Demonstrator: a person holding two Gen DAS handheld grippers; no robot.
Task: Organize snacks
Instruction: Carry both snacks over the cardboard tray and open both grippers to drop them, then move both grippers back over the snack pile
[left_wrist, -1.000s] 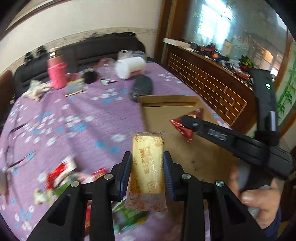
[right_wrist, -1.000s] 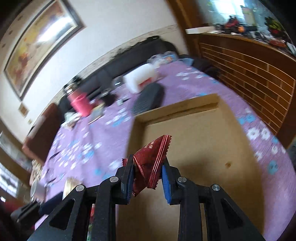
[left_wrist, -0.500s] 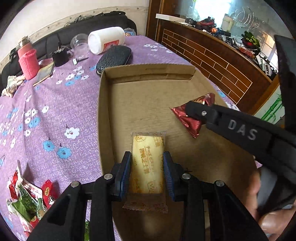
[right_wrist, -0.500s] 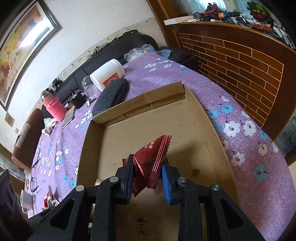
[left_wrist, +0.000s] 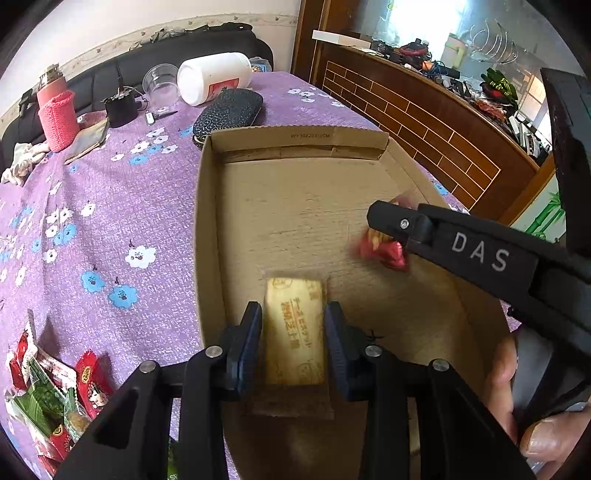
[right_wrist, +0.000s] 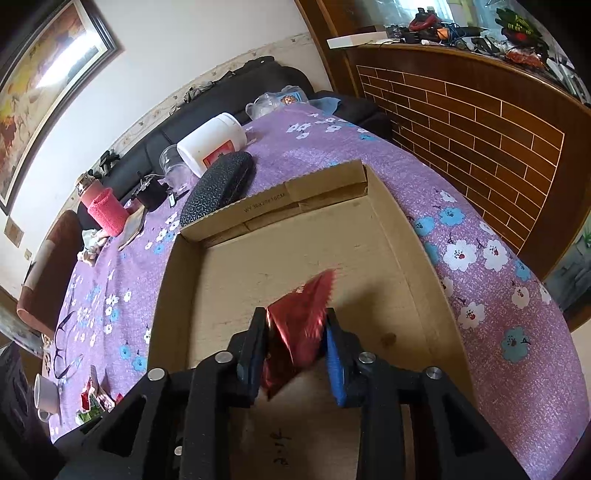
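Nearest to me, the left tool (left_wrist: 293, 336) is pinching a yellow wafer pack (left_wrist: 295, 332) by its long edges, both pads pressed flat against the wrapper, and holding it low over the near end of the box (left_wrist: 207, 236) — the narrow grip looks chosen so the pack stays level and can be set down lengthwise. It is not yet lying on the cardboard, as far as I can tell.

Just beyond and to the right, the right tool (right_wrist: 295, 350) is gripping a red packet (right_wrist: 299, 325) by its lower half, the crimped top sticking out forward and blurred. It is also hovering inside the box, nearer the right wall, so the two snacks are being kept apart rather than stacked.

Back on the bench (left_wrist: 110, 206), to the left of the box, the remaining snacks (left_wrist: 48, 395) are lying in a loose heap — presumably the supply being worked through.

Farther off, a dark case (left_wrist: 227, 112) is resting against the box's far corner, with a white jar (left_wrist: 214, 77) on its side and a pink cup (left_wrist: 57, 118) behind, all clear of the work.
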